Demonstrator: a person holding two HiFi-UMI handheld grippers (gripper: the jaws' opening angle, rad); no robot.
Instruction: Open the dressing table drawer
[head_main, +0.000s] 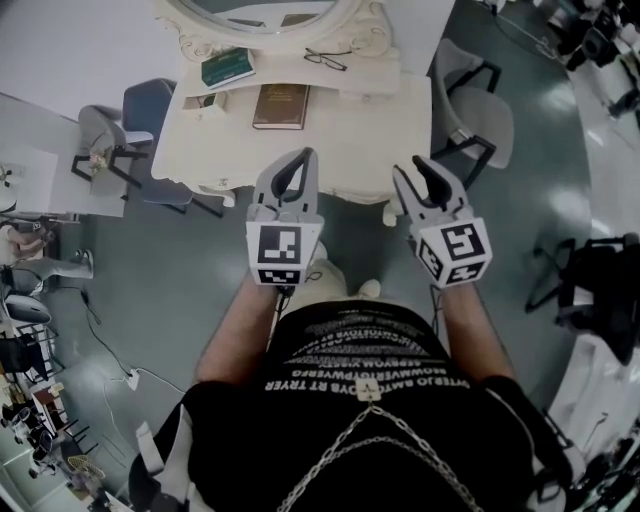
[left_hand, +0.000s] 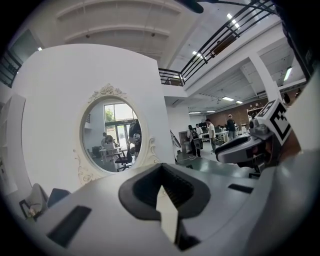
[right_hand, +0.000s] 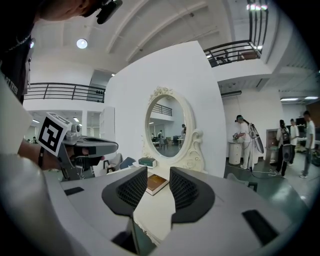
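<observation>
The cream dressing table (head_main: 350, 140) stands just ahead of me, its oval mirror (head_main: 270, 10) at the back. Seen from above, its drawer front is hidden under the top's front edge. My left gripper (head_main: 305, 155) hovers over the table's front edge, left of middle, shut with nothing in it; in its own view the pads (left_hand: 150, 187) meet at the tips. My right gripper (head_main: 413, 170) is at the table's front right corner, open. In its own view the table top (right_hand: 150, 210) shows through the empty gap of the right gripper (right_hand: 158, 175).
A brown book (head_main: 281, 106), a green book (head_main: 228, 67) and glasses (head_main: 326, 59) lie on the table. A grey chair (head_main: 475, 100) stands to its right and a blue chair (head_main: 150, 105) to its left. People stand far off at the right (right_hand: 242, 135).
</observation>
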